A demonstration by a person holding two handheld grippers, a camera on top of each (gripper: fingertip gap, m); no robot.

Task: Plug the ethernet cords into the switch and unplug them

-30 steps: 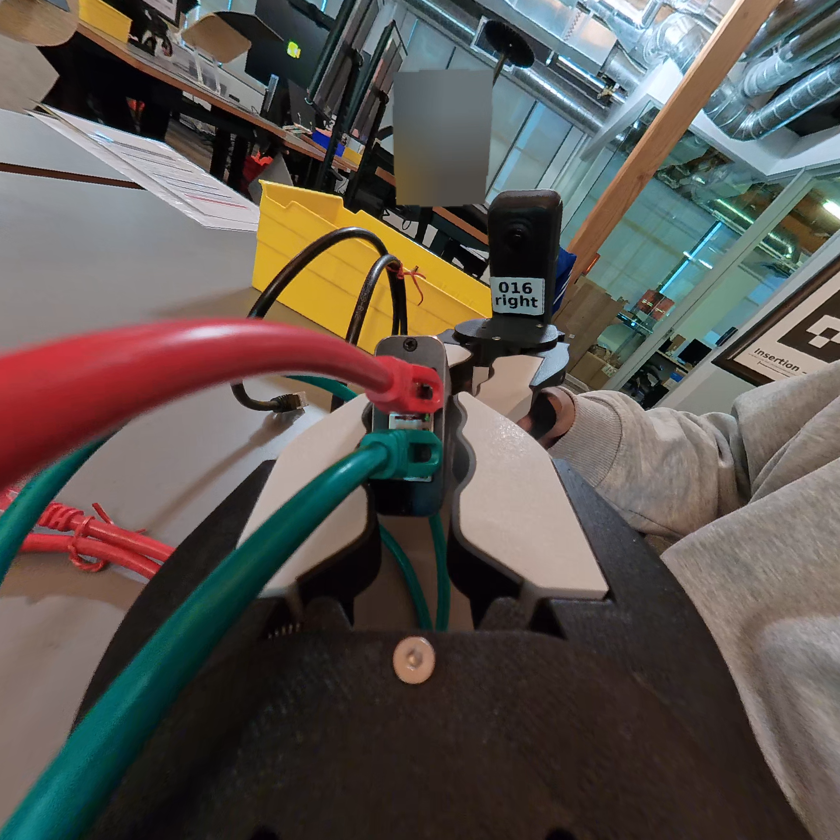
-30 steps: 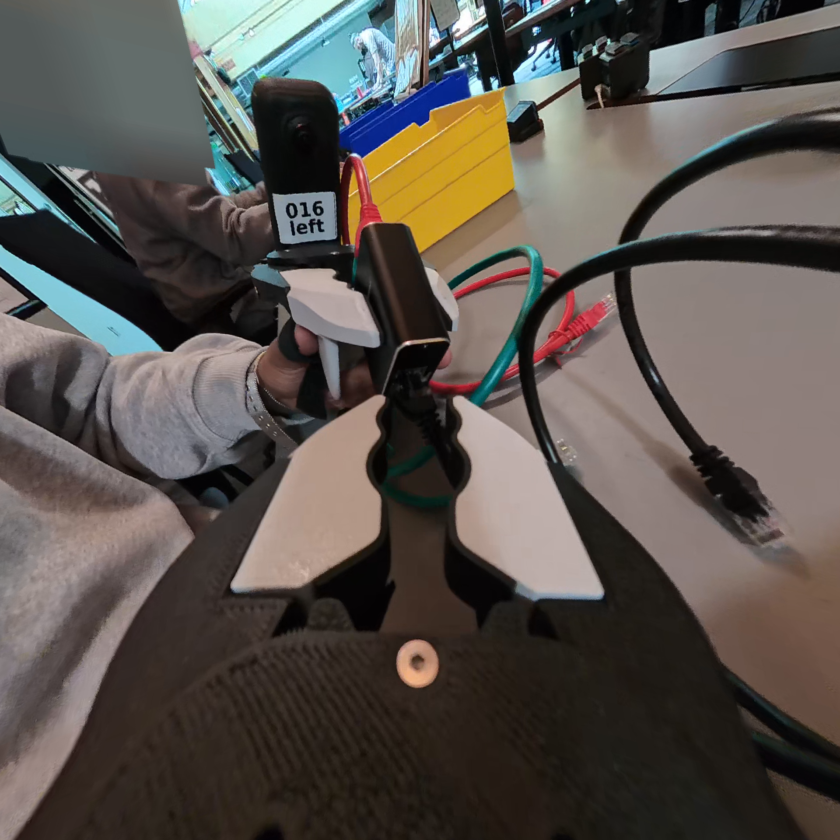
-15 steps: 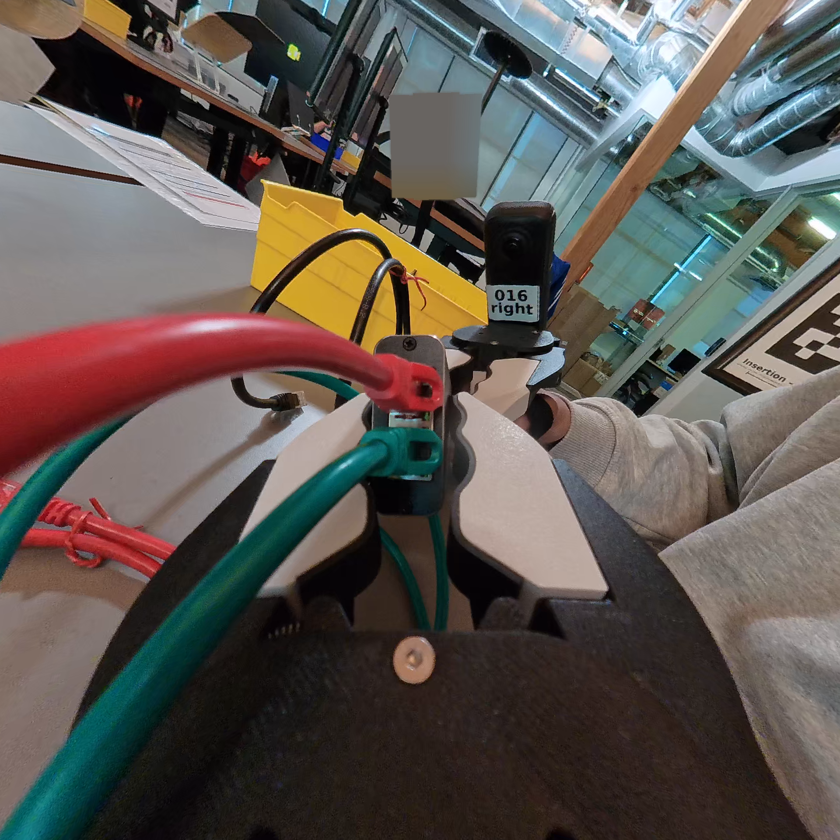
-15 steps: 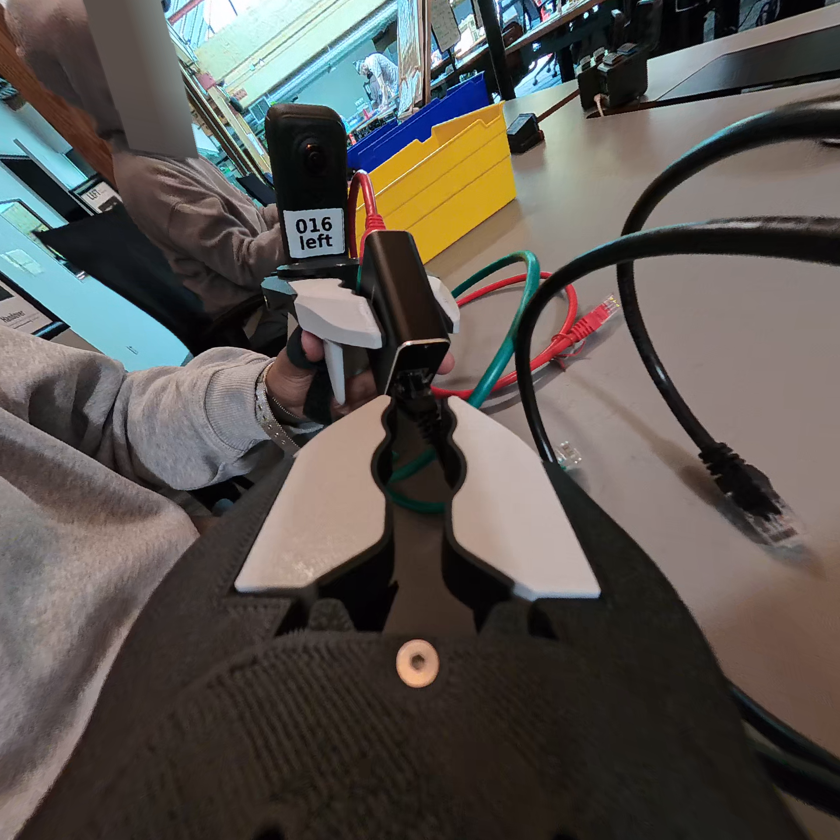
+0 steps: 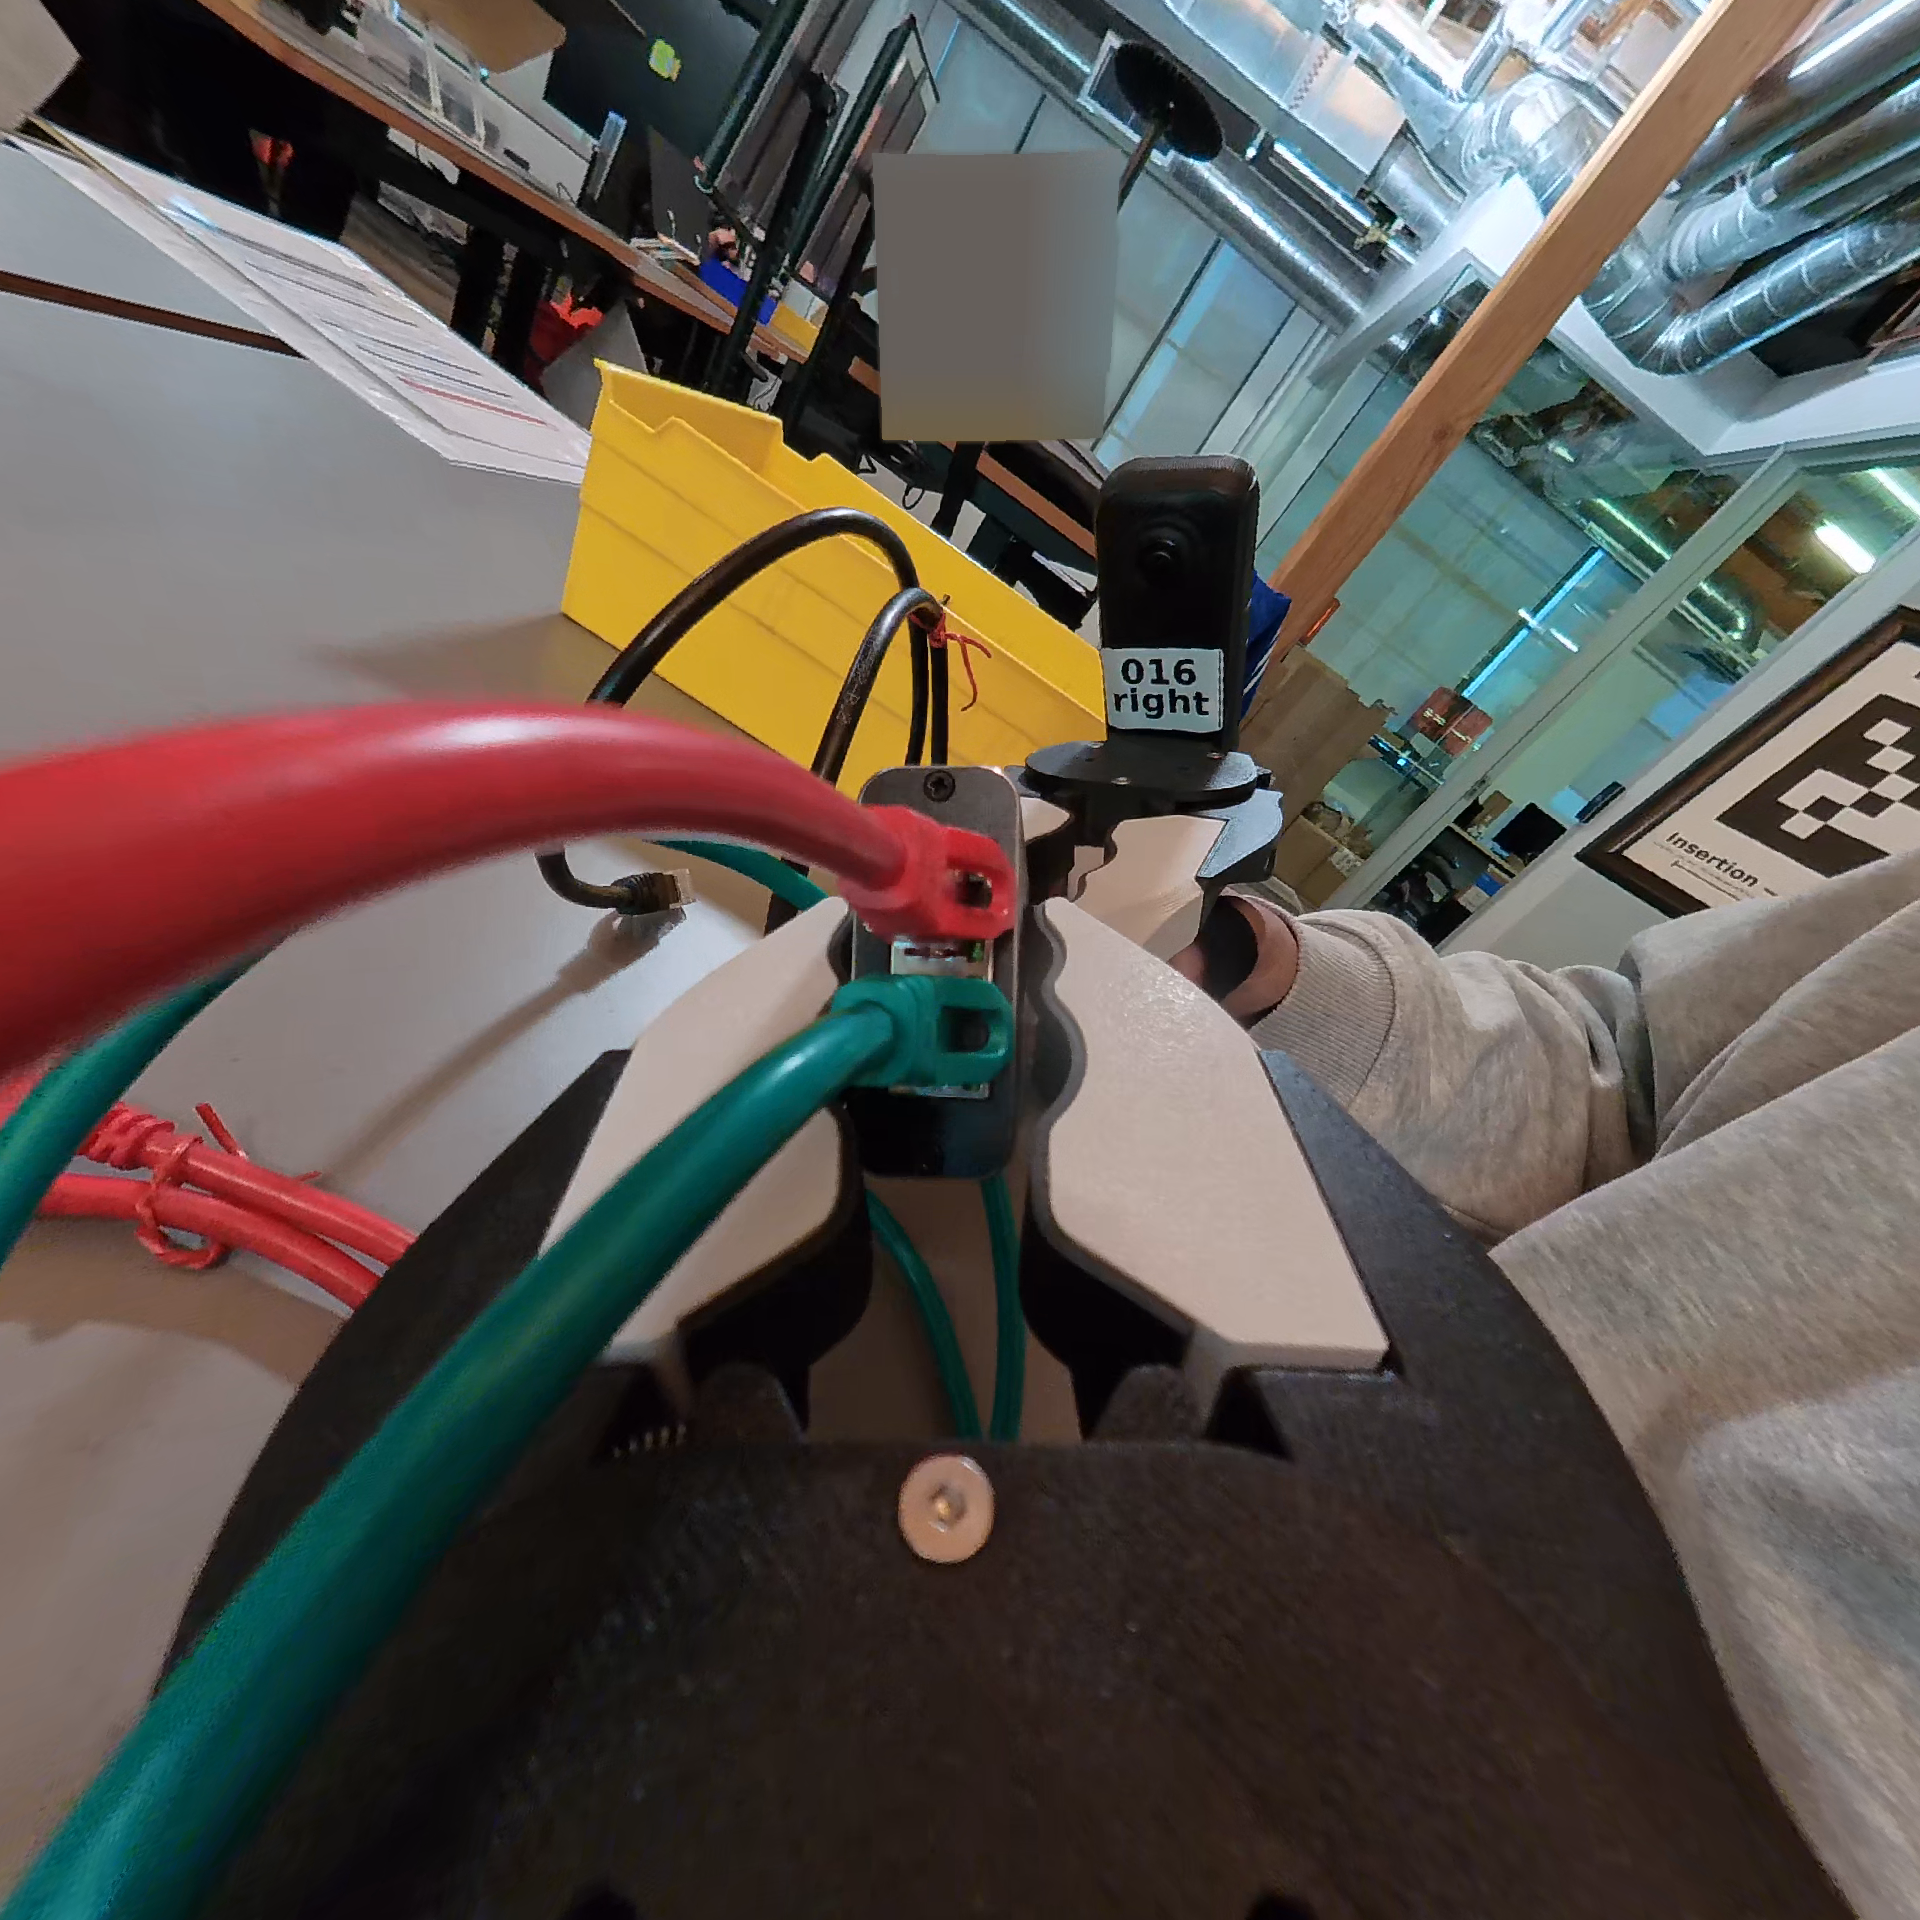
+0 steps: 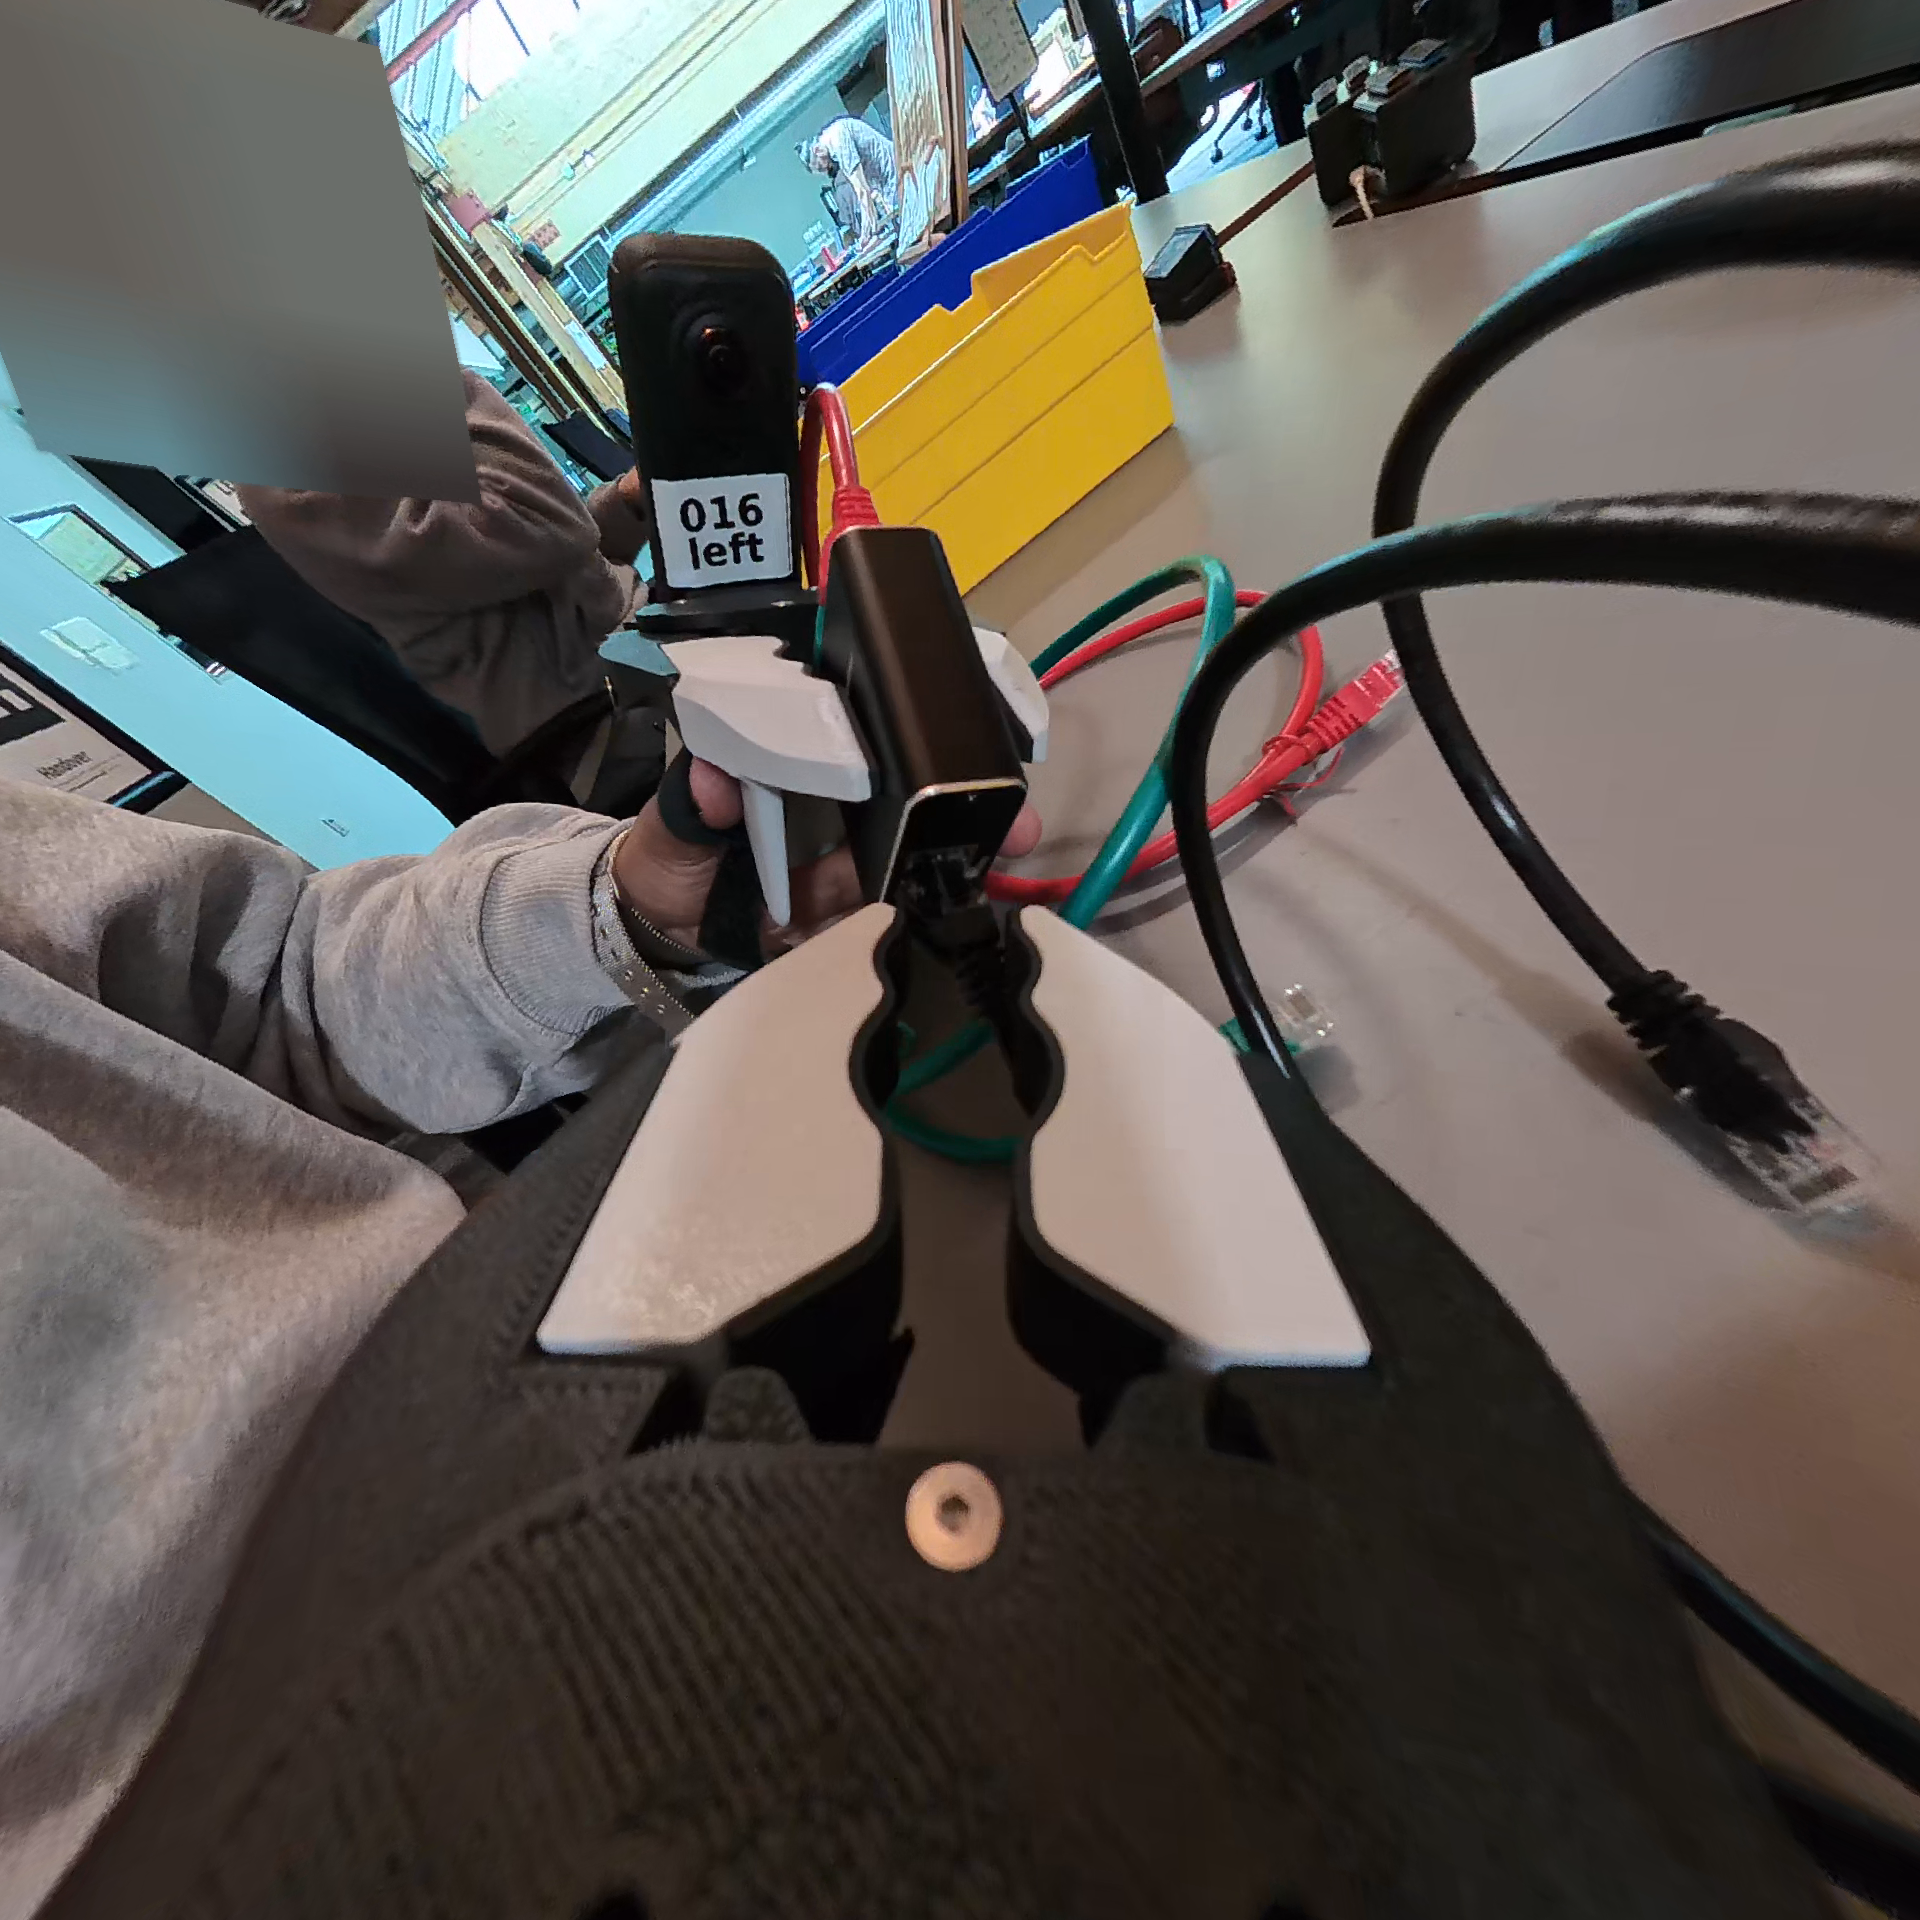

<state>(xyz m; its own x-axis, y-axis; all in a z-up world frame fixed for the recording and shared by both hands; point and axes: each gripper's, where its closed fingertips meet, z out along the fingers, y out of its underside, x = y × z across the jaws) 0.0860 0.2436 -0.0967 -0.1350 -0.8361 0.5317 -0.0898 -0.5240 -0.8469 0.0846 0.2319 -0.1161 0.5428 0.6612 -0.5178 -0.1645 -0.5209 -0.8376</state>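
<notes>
We held the switch (image 5: 935, 987), a small black box, off the grey table (image 5: 260, 540) in the left gripper (image 5: 940, 997), whose white fingers (image 5: 1174, 1174) were clamped on its two sides. On the face turned toward the left wrist camera, the red cord (image 5: 416, 810) sat plugged into the upper port and the green cord (image 5: 644, 1174) into the one below it, both sweeping away to the near left. More red cable (image 5: 239, 1216) lay bundled on the table at the left.

From the right wrist view, our right gripper (image 6: 961, 971) was narrowed around the plug of a black cord (image 6: 977, 966) at the switch's (image 6: 920, 707) opposite end; we could not tell whether that plug was fully seated. The left gripper (image 6: 862, 717) showed beyond it, gripping the box. A second black plug (image 6: 1745, 1081) lay loose on the table (image 6: 1558, 727) at the near right, and its cable arched overhead. Loops of red and green cable (image 6: 1184, 727) lay farther off, near a yellow bin (image 6: 1018, 395).
</notes>
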